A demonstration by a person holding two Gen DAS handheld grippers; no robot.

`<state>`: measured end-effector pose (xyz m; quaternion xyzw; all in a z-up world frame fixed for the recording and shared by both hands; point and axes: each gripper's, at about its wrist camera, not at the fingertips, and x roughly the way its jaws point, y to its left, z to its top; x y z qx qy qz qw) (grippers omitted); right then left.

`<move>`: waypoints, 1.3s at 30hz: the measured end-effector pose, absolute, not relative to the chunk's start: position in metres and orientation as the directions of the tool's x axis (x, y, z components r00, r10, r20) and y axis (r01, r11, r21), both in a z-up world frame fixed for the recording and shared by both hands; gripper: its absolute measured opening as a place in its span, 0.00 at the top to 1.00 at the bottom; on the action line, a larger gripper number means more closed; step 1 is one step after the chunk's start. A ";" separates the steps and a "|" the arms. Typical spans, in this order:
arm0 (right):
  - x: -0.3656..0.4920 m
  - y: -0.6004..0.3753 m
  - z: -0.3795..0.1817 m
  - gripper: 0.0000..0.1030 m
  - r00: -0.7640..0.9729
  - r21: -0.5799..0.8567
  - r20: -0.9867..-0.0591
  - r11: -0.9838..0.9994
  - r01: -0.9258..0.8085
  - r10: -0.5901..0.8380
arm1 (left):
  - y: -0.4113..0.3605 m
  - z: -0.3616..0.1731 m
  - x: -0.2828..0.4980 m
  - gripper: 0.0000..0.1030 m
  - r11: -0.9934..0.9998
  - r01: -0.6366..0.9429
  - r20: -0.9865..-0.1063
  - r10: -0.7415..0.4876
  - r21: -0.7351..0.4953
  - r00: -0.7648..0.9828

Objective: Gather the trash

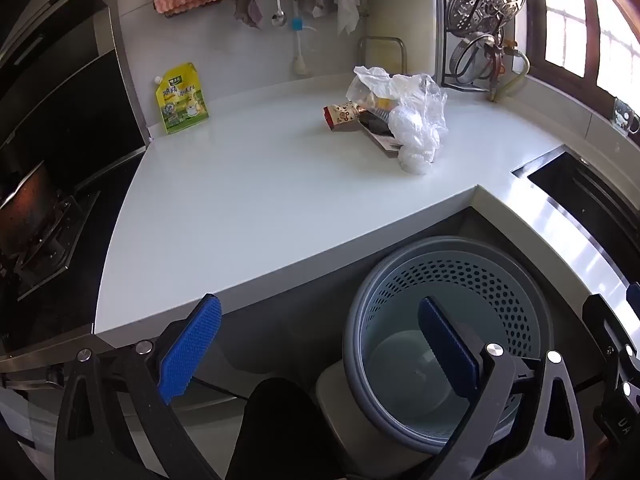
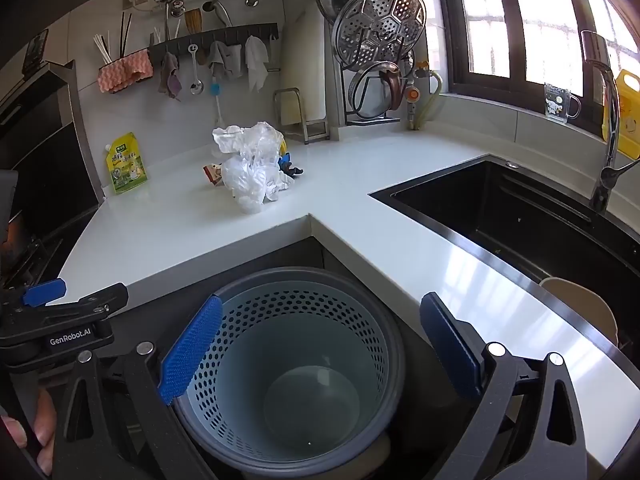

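Note:
A heap of trash lies on the white counter (image 1: 240, 200): a crumpled clear plastic bag (image 1: 412, 116), a patterned red snack wrapper (image 1: 340, 116) and a dark flat packet (image 1: 376, 128). The heap also shows in the right wrist view, with the bag (image 2: 250, 164) and the wrapper (image 2: 212, 172). A grey perforated waste bin (image 1: 452, 340) stands below the counter's inner corner and looks empty; it also shows in the right wrist view (image 2: 296, 364). My left gripper (image 1: 320, 356) is open and empty beside the bin. My right gripper (image 2: 320, 352) is open and empty above the bin.
A yellow-green refill pouch (image 1: 182, 98) stands at the back left by the stove hood (image 1: 60, 92). A black sink (image 2: 532, 220) with a tap (image 2: 608, 120) is on the right. A pot rack (image 2: 376, 52) and hanging cloths and utensils (image 2: 216, 64) line the back wall.

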<state>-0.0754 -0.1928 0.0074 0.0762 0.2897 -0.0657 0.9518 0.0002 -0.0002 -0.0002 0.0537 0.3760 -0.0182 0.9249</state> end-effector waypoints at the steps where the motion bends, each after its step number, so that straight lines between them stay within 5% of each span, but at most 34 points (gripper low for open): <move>1: -0.076 -0.193 0.008 0.08 0.824 0.106 -0.560 0.980 0.169 -0.082 | 0.000 0.000 0.000 0.06 0.993 0.074 -0.696 0.008 0.088 0.718; 39: -0.078 -0.194 0.008 0.08 0.830 0.119 -0.552 0.978 0.170 -0.077 | -0.003 0.006 -0.002 0.06 0.994 0.065 -0.681 0.011 0.087 0.732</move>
